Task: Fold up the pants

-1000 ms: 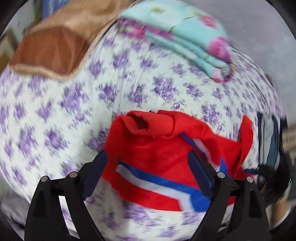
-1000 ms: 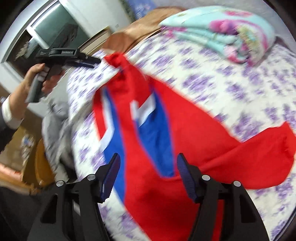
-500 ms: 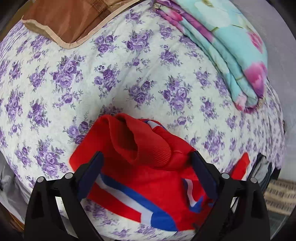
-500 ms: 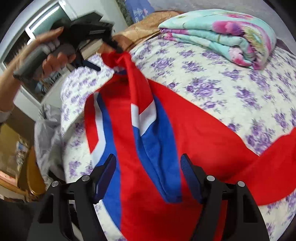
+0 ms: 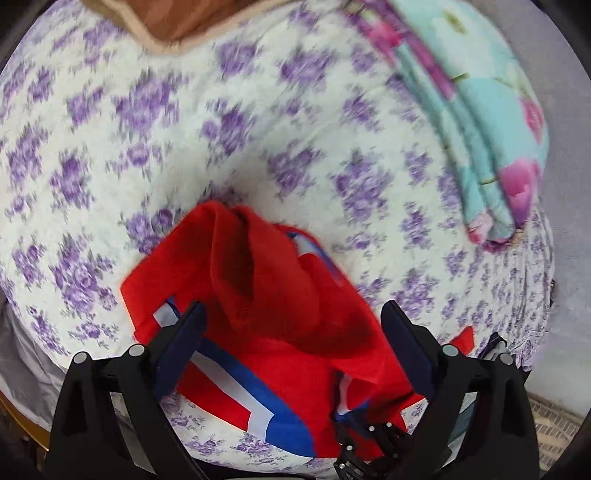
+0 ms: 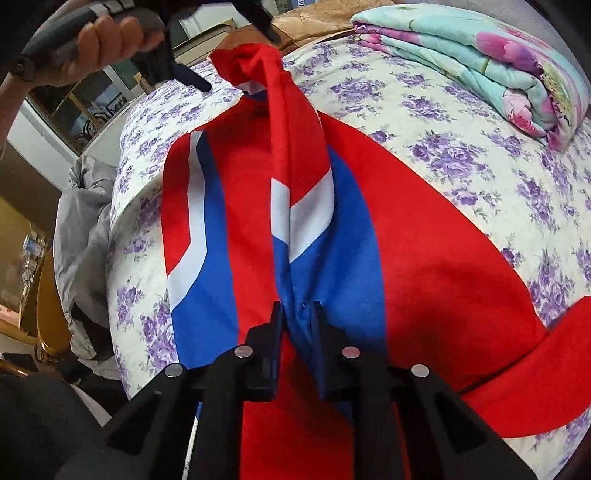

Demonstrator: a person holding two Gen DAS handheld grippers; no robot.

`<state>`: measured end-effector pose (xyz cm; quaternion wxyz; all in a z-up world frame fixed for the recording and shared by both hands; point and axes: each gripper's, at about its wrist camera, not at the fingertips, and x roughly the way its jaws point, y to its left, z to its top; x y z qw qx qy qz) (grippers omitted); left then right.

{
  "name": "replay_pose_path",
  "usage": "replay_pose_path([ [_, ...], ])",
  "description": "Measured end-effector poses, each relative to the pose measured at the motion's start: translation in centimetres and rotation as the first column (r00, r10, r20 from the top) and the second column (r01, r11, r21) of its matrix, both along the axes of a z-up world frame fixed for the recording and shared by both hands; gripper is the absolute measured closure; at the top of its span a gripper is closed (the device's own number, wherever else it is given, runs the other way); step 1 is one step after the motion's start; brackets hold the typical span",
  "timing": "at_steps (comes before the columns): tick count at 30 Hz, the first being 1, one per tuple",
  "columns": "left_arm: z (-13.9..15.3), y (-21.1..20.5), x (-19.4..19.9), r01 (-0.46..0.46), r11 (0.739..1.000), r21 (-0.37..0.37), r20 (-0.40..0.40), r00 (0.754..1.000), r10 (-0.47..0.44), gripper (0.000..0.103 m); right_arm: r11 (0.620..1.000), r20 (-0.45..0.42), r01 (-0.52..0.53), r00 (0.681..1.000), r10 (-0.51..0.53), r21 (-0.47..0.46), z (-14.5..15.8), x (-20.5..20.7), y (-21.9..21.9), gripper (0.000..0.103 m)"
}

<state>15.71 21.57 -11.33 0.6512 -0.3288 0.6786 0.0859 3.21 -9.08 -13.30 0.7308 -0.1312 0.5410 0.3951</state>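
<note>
The right claw (image 6: 298, 314) has just been closing and now pinches a raised blue fold of the pants (image 6: 424, 236) between its pads. The left claw (image 5: 291, 332) stands wide, its fingers on either side of a bunched red end of the pants (image 5: 266, 288), not pressing it. The red pants, striped white and blue, lie spread on a bed (image 6: 461, 140) with a purple-flowered sheet. A folded turquoise quilt (image 6: 480, 62) lies near the far edge, a brown pillow (image 5: 184, 18) beside it.
</note>
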Motion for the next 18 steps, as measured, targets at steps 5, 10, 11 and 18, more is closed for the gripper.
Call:
replay_pose_path([
  [5, -1.2, -0.4, 0.2, 0.067, 0.998, 0.019, 0.025, 0.997, -0.068, 0.086, 0.999, -0.014, 0.022, 1.0, -0.021, 0.033, 0.1, 0.0, -0.2, 0.09],
  [10, 3.9, -0.5, -1.8, 0.166, 0.975, 0.146, 0.13, 0.974, -0.186, 0.088, 0.99, -0.002, 0.001, 1.0, -0.001, 0.144, 4.1, -0.9, -0.4, 0.096],
  [11, 4.9, 0.0, -2.6, 0.179, 0.972, 0.154, 0.147, 0.968, -0.201, 0.088, 0.984, -0.018, -0.011, 1.0, 0.014, 0.178, 4.9, -1.2, -0.3, 0.096],
  [18, 2.1, 4.5, -7.3, 0.16, 0.975, 0.157, 0.131, 0.975, -0.181, 0.073, 0.98, -0.147, -0.101, 0.981, 0.127, 0.17, 1.7, -3.4, 3.2, 0.098],
])
